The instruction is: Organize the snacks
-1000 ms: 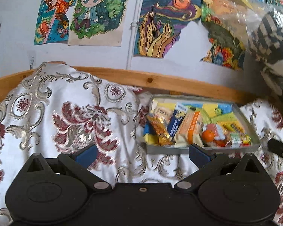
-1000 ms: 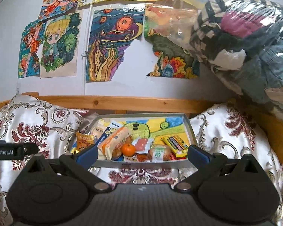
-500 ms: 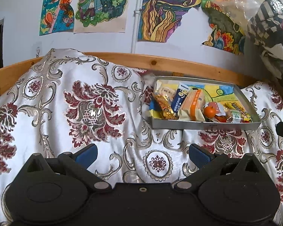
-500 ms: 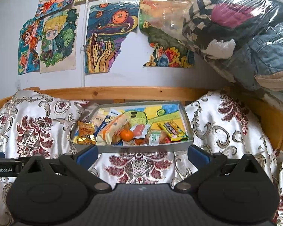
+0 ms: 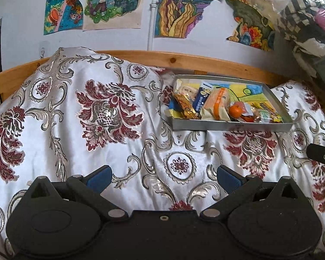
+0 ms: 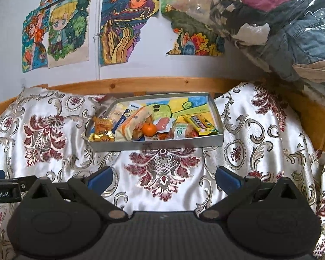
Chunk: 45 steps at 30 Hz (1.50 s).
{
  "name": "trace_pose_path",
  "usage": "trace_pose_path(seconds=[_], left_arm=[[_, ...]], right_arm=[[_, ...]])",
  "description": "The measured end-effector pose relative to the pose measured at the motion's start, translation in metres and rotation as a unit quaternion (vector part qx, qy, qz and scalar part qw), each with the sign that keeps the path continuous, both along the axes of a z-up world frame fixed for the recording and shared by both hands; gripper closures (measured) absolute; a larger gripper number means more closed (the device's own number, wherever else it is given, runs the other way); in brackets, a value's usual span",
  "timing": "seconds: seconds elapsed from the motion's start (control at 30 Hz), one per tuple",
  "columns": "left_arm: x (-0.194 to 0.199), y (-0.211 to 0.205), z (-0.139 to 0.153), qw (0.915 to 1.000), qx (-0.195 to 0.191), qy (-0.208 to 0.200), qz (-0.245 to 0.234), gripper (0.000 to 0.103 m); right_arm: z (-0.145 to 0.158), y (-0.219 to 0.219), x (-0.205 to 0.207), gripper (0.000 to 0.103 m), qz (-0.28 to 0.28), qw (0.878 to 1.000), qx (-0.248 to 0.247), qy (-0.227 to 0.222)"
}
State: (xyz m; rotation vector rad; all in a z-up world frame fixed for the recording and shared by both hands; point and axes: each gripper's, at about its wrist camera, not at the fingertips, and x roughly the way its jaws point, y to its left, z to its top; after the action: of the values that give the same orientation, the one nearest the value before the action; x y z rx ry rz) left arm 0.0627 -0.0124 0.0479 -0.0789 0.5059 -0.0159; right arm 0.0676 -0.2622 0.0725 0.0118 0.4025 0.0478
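The left tongs stand wide apart at the bottom of the left wrist view, their blue pads hovering over the floral bedspread with nothing between them and nothing touched. The right tongs are likewise spread wide and empty in the lower part of the right wrist view, above the same bedspread. The snacks sit in a shallow grey metal tray that rests on the bedspread just below a wooden bed rail, at the centre of the right view and right of centre in the left view, well apart from both tongs. Inside the tray, toward its left half, lie a gold-wrapped snack, a blue-and-white packet and a large orange-banded bread pack; a tangerine rests against that pack near the front wall. To the right of the tangerine lie a clear-wrapped bun with a green label and a yellow candy packet. The tray's floor carries a bright yellow, green and blue drawing, bare in the upper right part. Coloured drawings hang on the white wall above, and a clear plastic bag of folded clothes fills the upper right of the right view. A dark part of the right tool shows at the right edge of the left view.
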Motion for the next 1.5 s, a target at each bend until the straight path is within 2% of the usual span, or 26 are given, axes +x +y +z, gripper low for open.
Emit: trace_pose_path(seconds=[0.33, 0.43, 0.67, 1.07, 1.3, 1.5], left_arm=[[-0.013, -0.002, -0.001, 0.9999, -0.007, 0.001, -0.013, 0.001], [-0.015, -0.001, -0.001, 0.9998, -0.012, 0.000, -0.015, 0.001], [-0.021, 0.000, -0.001, 0.9997, -0.018, 0.001, -0.014, 0.001], [-0.023, -0.005, -0.004, 0.9997, -0.009, 0.007, -0.020, 0.001], [-0.023, -0.005, -0.005, 0.9997, -0.006, 0.009, -0.022, 0.001], [-0.025, -0.005, -0.004, 0.9996, -0.008, 0.006, -0.025, 0.001]], right_arm=[[-0.001, 0.007, -0.014, 0.000, 0.005, 1.000, -0.005, -0.003], [-0.001, 0.007, -0.019, 0.000, 0.008, 1.000, 0.008, 0.000], [0.001, 0.009, -0.031, 0.000, 0.012, 1.000, 0.013, -0.017], [-0.004, 0.012, -0.026, 0.000, 0.015, 1.000, 0.020, 0.005], [-0.008, 0.014, -0.022, 0.000, 0.016, 0.999, 0.013, 0.027], [-0.008, 0.016, -0.024, 0.000, 0.016, 0.999, 0.005, 0.028]])
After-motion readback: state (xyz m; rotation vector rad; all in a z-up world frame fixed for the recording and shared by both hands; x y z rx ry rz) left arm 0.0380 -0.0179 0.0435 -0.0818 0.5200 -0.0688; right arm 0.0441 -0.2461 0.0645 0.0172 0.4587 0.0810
